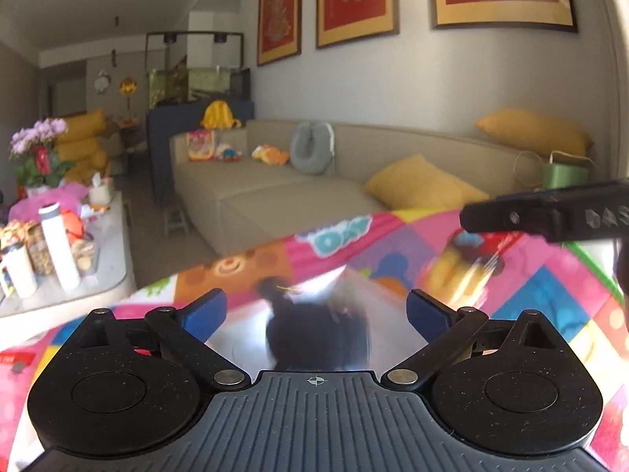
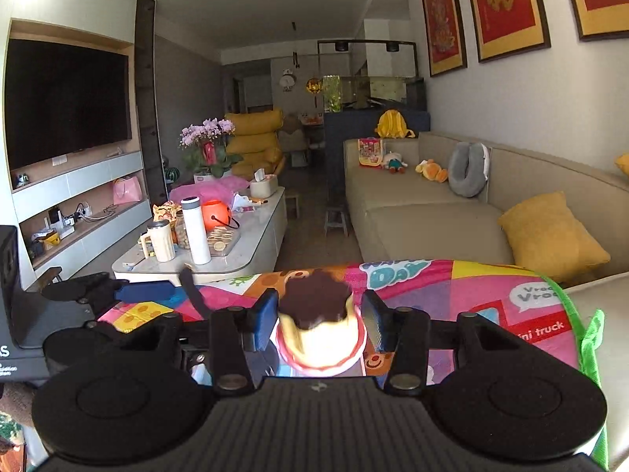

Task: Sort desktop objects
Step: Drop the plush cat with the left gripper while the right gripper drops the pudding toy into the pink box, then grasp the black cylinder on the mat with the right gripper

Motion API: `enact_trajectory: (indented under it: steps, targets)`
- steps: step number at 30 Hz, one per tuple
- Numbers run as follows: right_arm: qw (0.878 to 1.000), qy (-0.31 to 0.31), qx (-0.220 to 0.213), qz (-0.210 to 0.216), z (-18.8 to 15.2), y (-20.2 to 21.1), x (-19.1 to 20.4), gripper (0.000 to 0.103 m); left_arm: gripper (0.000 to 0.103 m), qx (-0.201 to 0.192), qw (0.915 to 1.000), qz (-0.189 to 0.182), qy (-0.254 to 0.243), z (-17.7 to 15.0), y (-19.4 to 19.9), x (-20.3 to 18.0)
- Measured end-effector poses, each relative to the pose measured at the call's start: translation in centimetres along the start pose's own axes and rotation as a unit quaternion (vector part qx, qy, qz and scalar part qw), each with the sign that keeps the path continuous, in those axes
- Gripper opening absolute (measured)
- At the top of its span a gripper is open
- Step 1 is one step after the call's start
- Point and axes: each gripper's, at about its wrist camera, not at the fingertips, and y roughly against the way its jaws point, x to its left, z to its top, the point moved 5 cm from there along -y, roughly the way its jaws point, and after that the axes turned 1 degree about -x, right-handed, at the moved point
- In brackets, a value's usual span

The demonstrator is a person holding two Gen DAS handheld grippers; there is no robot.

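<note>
In the right wrist view my right gripper (image 2: 318, 324) is shut on a pudding-shaped toy (image 2: 320, 334), cream with a dark brown top and a pink-rimmed base, held above the colourful play mat (image 2: 491, 306). In the left wrist view my left gripper (image 1: 316, 306) is open and empty over a blurred dark object (image 1: 318, 338) lying on a shiny surface. The right gripper's black finger (image 1: 546, 212) enters that view at the right, above a blurred yellow and dark shape (image 1: 468, 267). The left gripper's blue finger (image 2: 145, 291) shows at the left of the right wrist view.
A beige sofa (image 2: 432, 212) with yellow cushions (image 2: 550, 236) runs behind the mat. A white coffee table (image 2: 251, 244) at the left holds a white bottle (image 2: 195, 230), a cup, an orange bucket and snacks. A green strap (image 2: 589, 338) hangs at the mat's right edge.
</note>
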Motion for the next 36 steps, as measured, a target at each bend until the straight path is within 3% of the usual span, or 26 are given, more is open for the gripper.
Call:
enact_trajectory:
  steps: [6,13,22,27,30,32,36]
  targets:
    - [0.999,-0.019,0.046,-0.002,-3.8,-2.5,-0.2,0.058,0.103,0.054,0.9981,0.028,0.005,-7.2,4.3,2.0]
    - [0.995,0.018,0.099,0.015,-7.6,-3.2,4.0,0.060,0.103,0.103,0.9897,0.097,0.026,-13.3,9.0,4.8]
    - [0.985,0.088,0.119,0.090,-8.8,-4.1,14.5,0.068,0.103,0.110,0.9698,0.198,0.089,-16.4,13.6,10.8]
    - [0.975,0.109,0.143,0.130,-8.9,-7.6,21.2,0.065,0.103,0.111,0.9612,0.223,0.119,-17.6,15.0,13.1]
    - [0.975,0.097,0.159,0.121,-8.7,-11.1,23.7,0.068,0.103,0.119,0.9587,0.212,0.148,-18.4,15.0,13.7]
    - [0.975,0.097,0.168,0.106,-8.9,-13.6,25.1,0.078,0.103,0.113,0.9608,0.210,0.141,-18.3,15.0,13.4]
    - [0.973,0.113,0.192,0.058,-10.6,-18.2,26.3,0.079,0.103,0.109,0.9622,0.209,0.137,-18.3,15.1,13.0]
